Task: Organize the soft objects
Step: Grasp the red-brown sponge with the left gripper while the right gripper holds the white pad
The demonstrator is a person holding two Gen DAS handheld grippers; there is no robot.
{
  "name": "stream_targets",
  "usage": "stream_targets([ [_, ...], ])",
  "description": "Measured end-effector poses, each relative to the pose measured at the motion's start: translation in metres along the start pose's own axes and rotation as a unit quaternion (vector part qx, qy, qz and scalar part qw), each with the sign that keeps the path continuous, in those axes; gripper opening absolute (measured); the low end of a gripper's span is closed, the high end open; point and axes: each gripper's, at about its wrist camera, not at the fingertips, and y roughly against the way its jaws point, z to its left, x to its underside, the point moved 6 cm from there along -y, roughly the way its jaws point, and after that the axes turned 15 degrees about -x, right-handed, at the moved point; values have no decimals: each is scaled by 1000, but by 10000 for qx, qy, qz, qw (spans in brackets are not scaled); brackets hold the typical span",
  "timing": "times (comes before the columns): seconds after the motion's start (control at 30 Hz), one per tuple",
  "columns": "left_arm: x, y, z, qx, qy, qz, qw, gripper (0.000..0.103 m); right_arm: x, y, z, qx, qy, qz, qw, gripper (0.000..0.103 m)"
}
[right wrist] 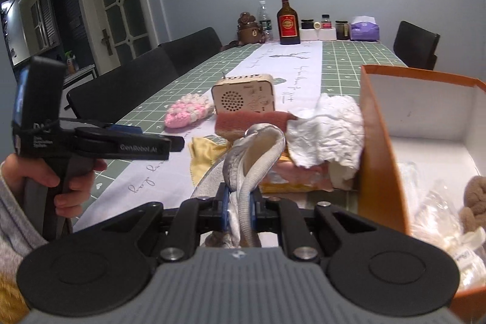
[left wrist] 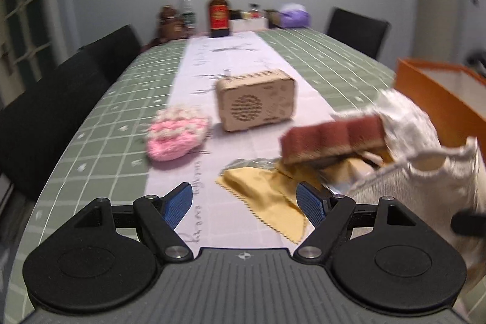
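Observation:
My right gripper is shut on a grey-white sock and holds it up just left of the orange box. The sock also shows at the right of the left wrist view. My left gripper is open and empty above the table, over a yellow cloth. It shows from the side in the right wrist view. A red-brown sponge and a crumpled white cloth lie by the box. A pink knitted piece lies to the left.
A wooden radio-like box stands on the white runner. Bottles, jars and a purple tissue pack stand at the far end. Black chairs line the left side. The orange box holds a brown plush and plastic bags.

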Motion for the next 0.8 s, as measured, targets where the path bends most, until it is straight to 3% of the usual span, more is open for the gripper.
stream_targets([
  [0.1, -4, -2, -21, 180, -815, -210, 9963, 92, 3, 6, -2, -43, 21, -4, 10000, 12],
  [0.17, -5, -2, -36, 207, -1404, -491, 9887, 92, 3, 7, -1, -42, -1, -16, 10000, 12],
  [0.3, -9, -2, -65, 57, -2548, -1185, 9597, 92, 3, 7, -1, -30, -23, 6, 10000, 12],
  [0.37, -11, -7, -76, -78, -2905, -1349, 9473, 91, 1, 6, -3, -141, -135, -27, 9998, 12],
  [0.5, -12, -20, -96, 302, -3362, -1252, 9330, 89, -2, 7, -6, -288, -334, -51, 9990, 12],
  [0.6, -12, -32, -107, 207, -3694, -1355, 9191, 86, -3, 7, -7, -286, -327, -45, 9990, 12],
  [0.67, -17, -37, -109, 215, -3764, -1412, 9154, 82, -4, 6, -7, -293, -298, -38, 9991, 12],
  [0.73, -21, -42, -111, 309, -3716, -1395, 9173, 71, -4, 5, -7, -278, -266, -37, 9993, 12],
  [0.8, -23, -47, -111, 400, -3638, -1244, 9223, 53, -2, 5, -7, -302, -267, -42, 9992, 12],
])
